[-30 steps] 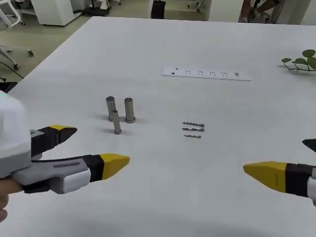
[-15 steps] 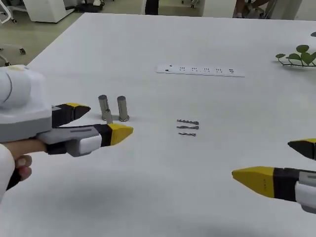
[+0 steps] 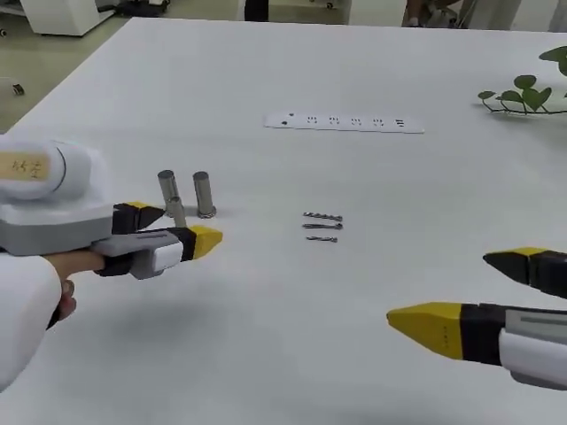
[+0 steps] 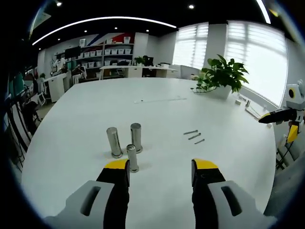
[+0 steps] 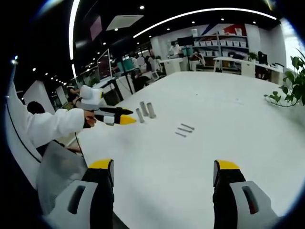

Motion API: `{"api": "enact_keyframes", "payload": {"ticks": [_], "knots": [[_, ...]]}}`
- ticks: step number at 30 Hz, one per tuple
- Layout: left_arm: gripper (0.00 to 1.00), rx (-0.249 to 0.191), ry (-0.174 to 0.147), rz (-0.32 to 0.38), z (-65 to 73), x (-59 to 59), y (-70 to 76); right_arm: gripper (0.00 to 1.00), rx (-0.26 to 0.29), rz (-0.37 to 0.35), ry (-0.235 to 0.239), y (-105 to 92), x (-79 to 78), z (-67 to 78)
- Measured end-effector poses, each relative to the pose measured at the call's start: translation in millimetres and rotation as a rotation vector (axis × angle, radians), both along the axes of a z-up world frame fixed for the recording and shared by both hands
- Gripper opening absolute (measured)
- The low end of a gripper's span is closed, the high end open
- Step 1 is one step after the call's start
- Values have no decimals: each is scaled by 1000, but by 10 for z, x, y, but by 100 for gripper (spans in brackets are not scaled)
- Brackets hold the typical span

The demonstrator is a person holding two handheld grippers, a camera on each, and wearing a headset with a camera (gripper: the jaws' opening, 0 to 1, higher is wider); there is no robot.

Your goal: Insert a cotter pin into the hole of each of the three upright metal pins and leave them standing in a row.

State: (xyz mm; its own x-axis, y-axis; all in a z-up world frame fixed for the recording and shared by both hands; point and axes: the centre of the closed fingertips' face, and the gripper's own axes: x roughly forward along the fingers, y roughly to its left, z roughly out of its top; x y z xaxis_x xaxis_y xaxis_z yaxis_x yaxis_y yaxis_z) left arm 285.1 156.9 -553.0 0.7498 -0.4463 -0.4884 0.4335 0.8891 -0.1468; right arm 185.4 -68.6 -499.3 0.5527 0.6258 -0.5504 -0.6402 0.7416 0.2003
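Three metal pins [image 3: 203, 192] are standing upright on the white bench [image 3: 310, 345], bunched in a small triangle rather than a row: two side by side at the back, the third just in front. The left tongs [image 4: 160, 167] are hovering low over the bench with jaws spread wide, gripping nothing; the front one is standing just beside the tip of one jaw (whether it is touching, I cannot tell). Three cotter pins [image 3: 321, 227] are lying flat, one beside another, well apart from the metal pins. The right tongs [image 3: 438, 288] are hanging nearer the person, jaws likewise wide and carrying nothing, facing the cotter pins. A power strip [image 3: 344, 122] is lying further back, and a plant [image 3: 523, 93] is trailing near the far corner.
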Motion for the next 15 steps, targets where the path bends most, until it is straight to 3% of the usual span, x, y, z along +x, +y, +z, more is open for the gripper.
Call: {"api": "enact_keyframes", "payload": {"ticks": [4, 11, 15], "knots": [[47, 19, 15, 9, -80, 30, 15, 83, 1, 0, 5, 8, -3, -8], [37, 53, -6, 67, -119, 176, 134, 82, 15, -9, 12, 16, 14, 2], [33, 51, -6, 86, -154, 261, 199, 82, 12, -16, 12, 8, 21, 6]]}}
